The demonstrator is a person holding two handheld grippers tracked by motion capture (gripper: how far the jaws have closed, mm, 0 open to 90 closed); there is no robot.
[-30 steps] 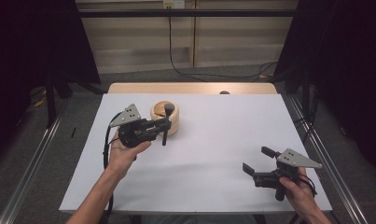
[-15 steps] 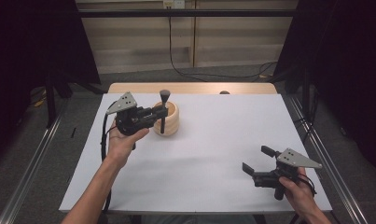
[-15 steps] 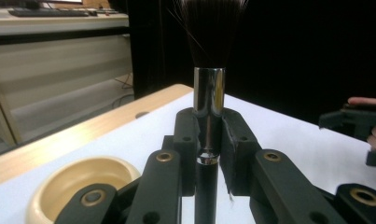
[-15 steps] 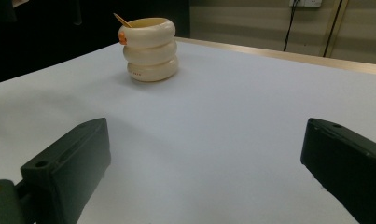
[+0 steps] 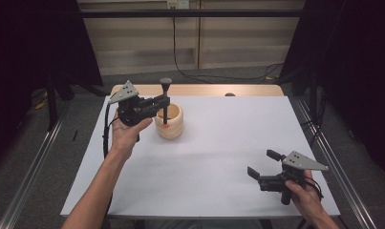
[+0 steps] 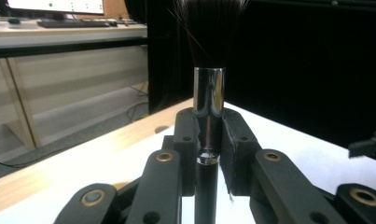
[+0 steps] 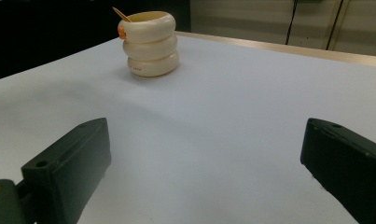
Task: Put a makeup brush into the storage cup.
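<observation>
A white table (image 5: 219,157) carries a cream ringed cup (image 5: 169,123) near its far left corner. The left gripper (image 5: 162,101) is clenched on a brush (image 5: 165,102) — upright, bristles up, over the cup. The right gripper (image 5: 262,163) hovers released near the table's near right corner.

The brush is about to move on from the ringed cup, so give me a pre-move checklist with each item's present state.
1. Left gripper clamped on the brush: ok, both pads press its metal ferrule.
2. Brush upright, bristles up: ok.
3. Brush handle clear of the cup: cannot tell; in the high view its lower end still overlaps the cup's mouth.
4. Cup upright on the table: ok, the right gripper view shows it standing.
5. Orange-tipped stick left in the cup: ok, it leans at the rim.
6. Right gripper out of the way: ok, jaws open, empty, near the table's near right corner.
</observation>
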